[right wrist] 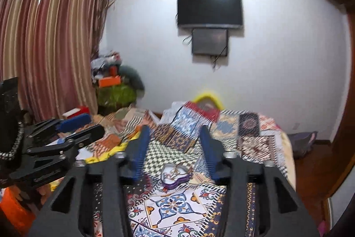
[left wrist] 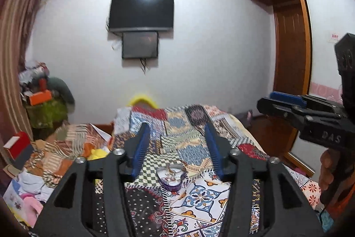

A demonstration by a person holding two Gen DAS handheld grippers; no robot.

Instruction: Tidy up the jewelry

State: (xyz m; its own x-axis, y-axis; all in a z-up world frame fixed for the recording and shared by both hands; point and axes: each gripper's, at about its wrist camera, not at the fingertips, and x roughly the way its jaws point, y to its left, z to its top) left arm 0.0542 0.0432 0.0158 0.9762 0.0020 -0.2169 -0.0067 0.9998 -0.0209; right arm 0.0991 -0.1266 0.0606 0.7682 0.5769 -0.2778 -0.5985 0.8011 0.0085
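Note:
A heart-shaped purple jewelry box (left wrist: 170, 177) lies open on the patterned bedspread (left wrist: 199, 197), with thin jewelry pieces inside. It also shows in the right wrist view (right wrist: 175, 177). My left gripper (left wrist: 177, 132) is open and empty, held above the bed with the box low between its fingers. My right gripper (right wrist: 174, 134) is open and empty, also above the box. Each gripper shows at the edge of the other's view: the right one (left wrist: 275, 101) and the left one (right wrist: 88, 126).
The bed runs toward a white wall with a TV (left wrist: 141, 12). Piled clothes and boxes (left wrist: 44, 148) lie to the left by a striped curtain (right wrist: 44, 48). A wooden wardrobe (left wrist: 288, 37) stands to the right.

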